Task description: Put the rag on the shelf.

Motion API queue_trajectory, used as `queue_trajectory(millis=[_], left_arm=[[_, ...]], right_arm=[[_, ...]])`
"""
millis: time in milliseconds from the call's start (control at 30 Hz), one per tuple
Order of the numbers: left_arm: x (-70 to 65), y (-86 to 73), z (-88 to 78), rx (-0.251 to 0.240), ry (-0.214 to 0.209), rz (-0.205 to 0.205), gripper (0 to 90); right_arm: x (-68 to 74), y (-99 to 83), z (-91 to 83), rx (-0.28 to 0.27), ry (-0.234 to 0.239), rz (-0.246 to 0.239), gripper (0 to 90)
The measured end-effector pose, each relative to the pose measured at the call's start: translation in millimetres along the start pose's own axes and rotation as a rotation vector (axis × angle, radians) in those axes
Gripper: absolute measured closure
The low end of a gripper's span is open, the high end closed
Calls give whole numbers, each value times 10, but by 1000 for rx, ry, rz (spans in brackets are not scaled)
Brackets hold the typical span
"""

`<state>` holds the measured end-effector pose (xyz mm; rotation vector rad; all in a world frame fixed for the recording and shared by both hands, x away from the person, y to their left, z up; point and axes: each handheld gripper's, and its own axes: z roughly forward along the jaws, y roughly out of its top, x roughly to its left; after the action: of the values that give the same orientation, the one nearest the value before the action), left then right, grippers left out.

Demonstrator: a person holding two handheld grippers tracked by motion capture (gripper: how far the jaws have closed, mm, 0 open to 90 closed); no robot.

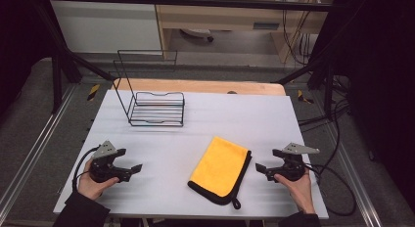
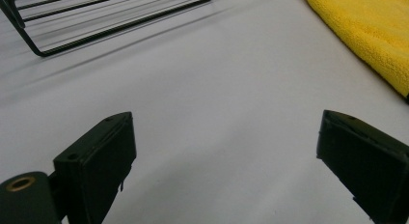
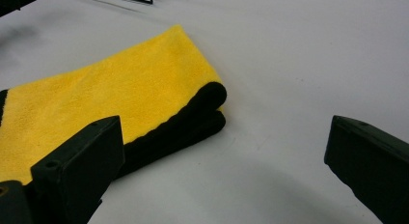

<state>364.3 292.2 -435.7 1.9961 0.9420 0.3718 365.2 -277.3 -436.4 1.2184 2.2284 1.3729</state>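
A folded yellow cloth [image 1: 219,167] with a black edge lies on the white table [image 1: 205,114], near the front and slightly right of centre. My left gripper [image 1: 133,171] rests low at the front left, held in a hand, its jaws spread wide over bare table. My right gripper [image 1: 263,170] sits at the front right, just right of the cloth, jaws also wide apart. In the right gripper view the cloth [image 3: 111,98] lies ahead and to the left of the open gripper [image 3: 224,156]. The left gripper view shows the cloth [image 2: 371,31] at upper right, well beyond the open gripper [image 2: 226,156].
A black wire rack [image 1: 154,97] stands at the back left of the table, also seen in the left gripper view as a rack [image 2: 96,21] at the top. Cables [image 1: 333,188] trail off the right edge. A wooden board [image 1: 205,86] borders the far side.
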Motion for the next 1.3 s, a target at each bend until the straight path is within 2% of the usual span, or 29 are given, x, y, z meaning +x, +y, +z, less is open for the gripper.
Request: queue_trajectory(millis=[233, 633, 800, 833, 900, 933, 1000, 1067, 1200, 1267, 1300], left_arm=[[-64, 35, 30, 1, -2, 1, 68], [-215, 101, 136, 35, -11, -10, 69], [-394, 204, 240, 57, -34, 4, 78], [-394, 204, 240, 57, -34, 4, 83], [-518, 277, 309, 64, -53, 4, 92], [-518, 277, 309, 64, -53, 4, 98], [-642, 344, 385, 81, -68, 16, 112], [-710, 383, 432, 89, -83, 18, 121], [-870, 462, 546, 103, -111, 28, 158], [-953, 502, 612, 107, -136, 20, 179], [-953, 502, 612, 107, -136, 20, 197]], right_arm=[[9, -5, 9, 1, -2, -4, 10], [37, 1, 8, 5, -16, -4, 11], [44, -2, 15, 10, -27, -5, 16], [46, -2, 16, 11, -26, -3, 16], [50, 0, 21, 15, -28, -9, 16], [54, 1, 23, 17, -29, -10, 16], [60, 2, 29, 19, -30, -11, 15], [67, 1, 36, 22, -34, -8, 13], [71, 2, 39, 29, -36, -9, 13], [72, 2, 42, 27, -38, -12, 13], [71, 2, 45, 28, -39, -17, 13]])
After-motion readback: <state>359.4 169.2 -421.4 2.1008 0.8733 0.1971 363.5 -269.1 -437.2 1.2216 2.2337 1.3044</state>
